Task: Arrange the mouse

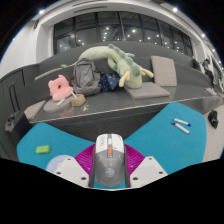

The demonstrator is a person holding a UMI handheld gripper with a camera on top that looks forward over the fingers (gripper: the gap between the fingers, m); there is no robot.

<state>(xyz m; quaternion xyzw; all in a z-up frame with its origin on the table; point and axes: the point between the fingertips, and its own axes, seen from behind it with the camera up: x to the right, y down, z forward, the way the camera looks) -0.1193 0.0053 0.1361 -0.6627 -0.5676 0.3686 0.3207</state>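
A grey and white computer mouse [108, 160] with an orange scroll wheel sits between my fingers, over a teal table surface [160, 140]. The magenta pads [88, 158] press against both of its sides. My gripper [108, 170] is shut on the mouse. The white fingertips [68, 172] show to either side of it, and the mouse's rear end is hidden at the lower edge.
A small green block [42, 150] lies on the teal surface to the left, and a white marker [181, 125] lies to the right. Beyond the table stands a grey sofa [150, 90] holding a green plush toy [115, 60], a pink plush [60, 87] and a bag [87, 76].
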